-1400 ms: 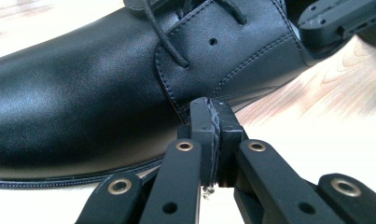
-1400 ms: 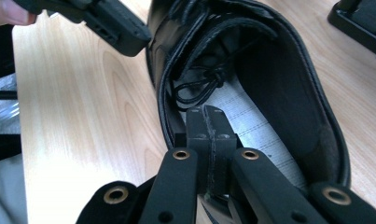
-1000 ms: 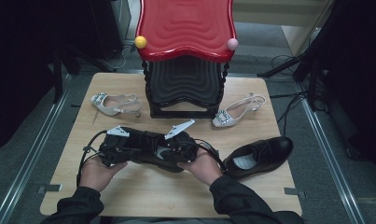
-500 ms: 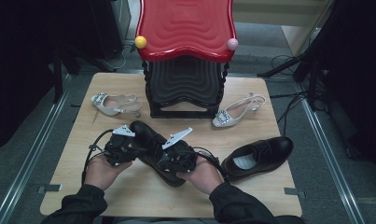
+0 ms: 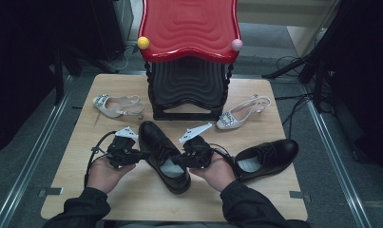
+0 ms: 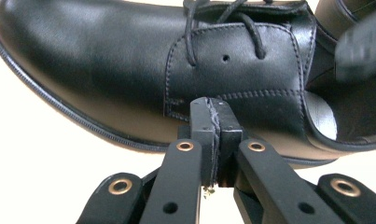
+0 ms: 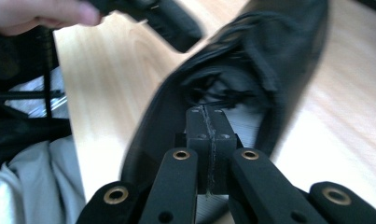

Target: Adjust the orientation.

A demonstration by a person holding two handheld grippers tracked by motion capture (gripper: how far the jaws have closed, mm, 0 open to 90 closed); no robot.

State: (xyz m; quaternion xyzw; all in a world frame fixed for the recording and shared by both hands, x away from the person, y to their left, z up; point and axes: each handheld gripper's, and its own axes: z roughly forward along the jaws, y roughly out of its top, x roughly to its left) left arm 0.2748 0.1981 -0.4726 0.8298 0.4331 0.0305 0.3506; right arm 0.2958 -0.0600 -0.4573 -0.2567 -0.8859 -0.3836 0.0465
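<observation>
A black lace-up shoe (image 5: 161,153) lies in the middle of the wooden table (image 5: 132,199), toe toward the back, heel toward me. My left gripper (image 5: 140,154) is shut, its pads (image 6: 200,116) pressed together against the shoe's side (image 6: 106,60) below the laces with nothing between them. My right gripper (image 5: 177,160) is shut too, at the other side of the shoe. In the right gripper view its tips (image 7: 208,122) rest at the shoe's blurred opening (image 7: 232,88). A second black shoe (image 5: 267,156) lies to the right.
A red-topped stand (image 5: 189,23) with black tiers beneath stands at the back centre. One beige heeled sandal (image 5: 115,105) lies to its left, another (image 5: 239,114) to its right. Cables trail from both grippers.
The black shoe has swung from lying crosswise to pointing toward the back. The right hand has shifted right and toward me with it. The left hand has stayed put.
</observation>
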